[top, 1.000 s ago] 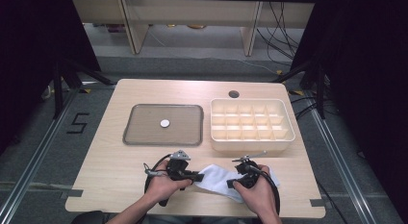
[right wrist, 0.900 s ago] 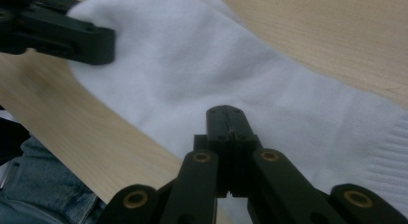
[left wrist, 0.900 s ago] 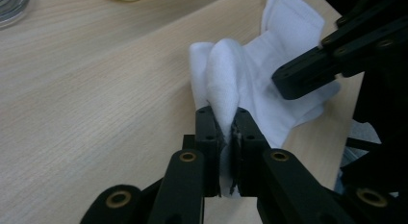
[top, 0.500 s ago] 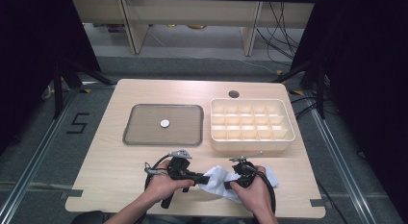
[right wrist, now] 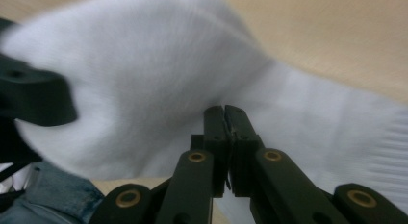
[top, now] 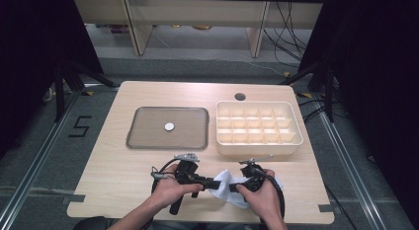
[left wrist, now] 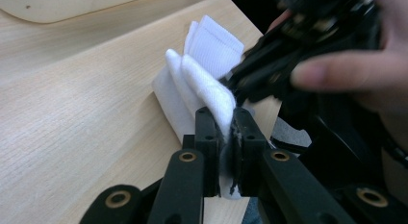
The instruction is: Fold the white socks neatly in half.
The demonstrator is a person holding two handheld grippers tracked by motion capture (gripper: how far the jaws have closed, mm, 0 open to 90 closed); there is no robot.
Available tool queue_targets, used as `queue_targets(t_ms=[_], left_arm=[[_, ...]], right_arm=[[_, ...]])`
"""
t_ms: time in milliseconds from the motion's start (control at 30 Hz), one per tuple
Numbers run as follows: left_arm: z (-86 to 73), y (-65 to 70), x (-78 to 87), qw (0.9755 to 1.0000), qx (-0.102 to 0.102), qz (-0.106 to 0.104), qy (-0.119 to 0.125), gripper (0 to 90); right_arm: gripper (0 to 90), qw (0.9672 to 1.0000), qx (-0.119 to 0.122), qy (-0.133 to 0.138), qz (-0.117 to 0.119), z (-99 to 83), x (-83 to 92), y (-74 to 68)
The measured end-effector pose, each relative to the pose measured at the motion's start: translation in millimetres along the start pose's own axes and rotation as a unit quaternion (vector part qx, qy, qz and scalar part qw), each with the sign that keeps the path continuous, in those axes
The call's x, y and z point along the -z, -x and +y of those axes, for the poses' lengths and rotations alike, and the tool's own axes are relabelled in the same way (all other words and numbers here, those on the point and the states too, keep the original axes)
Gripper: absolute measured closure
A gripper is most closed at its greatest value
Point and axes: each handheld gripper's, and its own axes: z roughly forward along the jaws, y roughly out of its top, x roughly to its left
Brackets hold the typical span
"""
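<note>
A white sock (top: 223,178) lies bunched at the table's front edge, between my two grippers. My left gripper (top: 211,182) comes in from the left, and in the left gripper view it (left wrist: 225,122) is shut on a fold of the sock (left wrist: 207,82). My right gripper (top: 234,186) comes in from the right. In its own view the right gripper (right wrist: 224,112) has its jaws pressed together against the sock (right wrist: 144,65), pinching its fabric. The left gripper view also shows the right gripper (left wrist: 235,84) and the hand holding it, reaching into the sock's folds.
A grey tray (top: 148,142) with a small white disc (top: 169,126) sits at mid-left. A cream box of several compartments (top: 257,149) stands at mid-right. A round hole (top: 240,96) is in the tabletop behind the box. Dark stands flank the table.
The two grippers have drawn slightly closer together, and the sock, spread flatter before, has bunched up between them.
</note>
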Motion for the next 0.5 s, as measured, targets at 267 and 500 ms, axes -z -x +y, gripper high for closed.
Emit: queue_targets(t_ms=[267, 500], left_arm=[[0.1, 4.4, 2.3, 0.9998, 0.021, -0.004, -0.007, 82.6], [0.4, 6.3, 1.5, 0.9998, 0.020, 0.006, -0.006, 82.6]], right_arm=[[90.0, 0.9856, -0.058, 0.056, -0.149, 1.8, 61.7, 46.7], [90.0, 0.9769, -0.046, 0.047, -0.203, -4.2, 66.2, 87.9]])
